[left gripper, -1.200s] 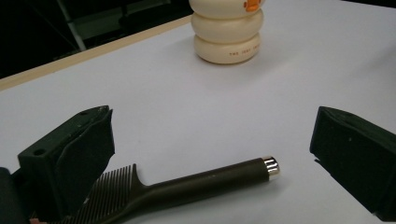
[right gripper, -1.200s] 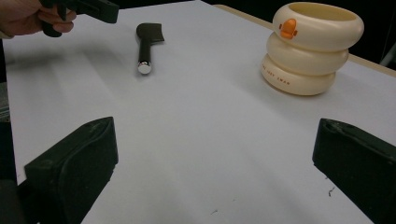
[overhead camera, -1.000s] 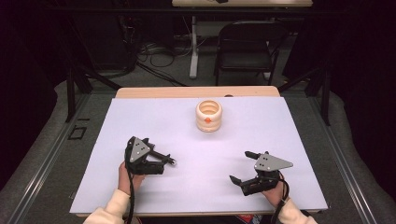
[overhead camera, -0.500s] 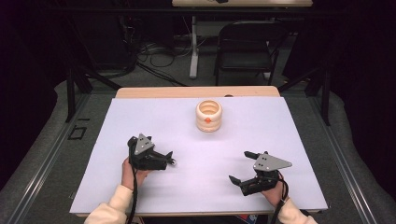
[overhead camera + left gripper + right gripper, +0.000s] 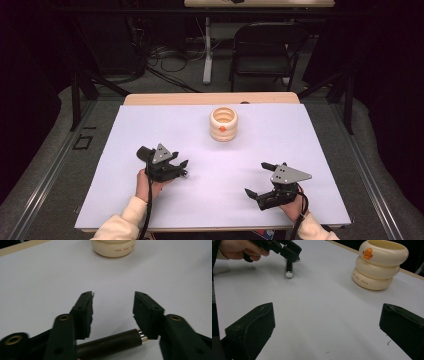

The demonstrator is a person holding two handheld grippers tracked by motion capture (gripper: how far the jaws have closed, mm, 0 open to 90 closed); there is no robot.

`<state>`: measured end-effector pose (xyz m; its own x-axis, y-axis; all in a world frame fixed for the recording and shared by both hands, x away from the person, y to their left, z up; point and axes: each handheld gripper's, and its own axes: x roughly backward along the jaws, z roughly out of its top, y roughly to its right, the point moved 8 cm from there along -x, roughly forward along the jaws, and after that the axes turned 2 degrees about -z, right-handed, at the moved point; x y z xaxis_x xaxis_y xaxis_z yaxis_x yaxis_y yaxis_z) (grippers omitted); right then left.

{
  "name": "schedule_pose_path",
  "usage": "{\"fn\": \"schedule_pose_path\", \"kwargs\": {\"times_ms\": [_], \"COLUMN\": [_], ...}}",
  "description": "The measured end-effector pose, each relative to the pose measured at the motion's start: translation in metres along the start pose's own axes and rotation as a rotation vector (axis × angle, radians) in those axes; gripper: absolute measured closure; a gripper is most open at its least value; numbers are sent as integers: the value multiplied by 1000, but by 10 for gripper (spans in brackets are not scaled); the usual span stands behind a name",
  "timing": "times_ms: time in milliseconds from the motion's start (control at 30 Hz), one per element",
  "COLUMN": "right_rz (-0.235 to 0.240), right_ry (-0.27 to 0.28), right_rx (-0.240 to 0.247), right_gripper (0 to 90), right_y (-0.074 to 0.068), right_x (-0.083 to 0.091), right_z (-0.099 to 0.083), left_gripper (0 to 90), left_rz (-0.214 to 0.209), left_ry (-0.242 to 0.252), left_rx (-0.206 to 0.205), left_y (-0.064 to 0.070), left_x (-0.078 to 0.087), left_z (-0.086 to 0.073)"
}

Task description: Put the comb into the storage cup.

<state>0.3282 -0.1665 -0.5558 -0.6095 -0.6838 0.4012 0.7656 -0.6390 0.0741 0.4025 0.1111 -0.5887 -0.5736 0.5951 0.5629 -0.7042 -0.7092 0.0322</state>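
Note:
A cream pot (image 5: 224, 124) made of stacked rings, with an orange beak on its side, stands upright at the back middle of the white table (image 5: 300, 140). My left gripper (image 5: 182, 167) is open, low over the table's left half. A dark cylinder (image 5: 110, 342) with a silver end lies on the table under its jaws, crosswise near their base, and nothing squeezes it. In the right gripper view the cylinder (image 5: 288, 266) points toward the camera beneath the left gripper (image 5: 292, 251). My right gripper (image 5: 256, 178) is wide open near the front right, with bare table between its jaws (image 5: 328, 308). The pot (image 5: 378, 265) stands far ahead of it.
A strip of wooden tabletop (image 5: 210, 98) shows along the far edge. Beyond it are a folding chair (image 5: 265, 45), a table leg (image 5: 207, 50) and cables (image 5: 165, 55) on the floor. Dark frame bars (image 5: 80, 95) flank the table.
My left gripper has shifted a little to the right and forward, staying over the dark cylinder. The right gripper and the pot have barely moved.

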Motion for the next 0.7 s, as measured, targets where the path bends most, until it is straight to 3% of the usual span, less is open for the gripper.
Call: {"fn": "schedule_pose_path", "kwargs": {"times_ms": [167,333,700], "right_rz": [-1,-1,-5], "right_ry": [-6,-8,-7], "right_rx": [3,5,2], "right_gripper": [0,0,0], "right_y": [0,0,0], "right_x": [0,0,1], "right_z": [-1,-1,-1], "left_gripper": [741,873,900], "left_rz": [-47,-73,-98], "left_ry": [-13,-29,-90], "left_rx": [11,15,17], "left_y": [5,9,9], "left_x": [-5,-9,-13], "left_z": [-2,-4,-12]}}
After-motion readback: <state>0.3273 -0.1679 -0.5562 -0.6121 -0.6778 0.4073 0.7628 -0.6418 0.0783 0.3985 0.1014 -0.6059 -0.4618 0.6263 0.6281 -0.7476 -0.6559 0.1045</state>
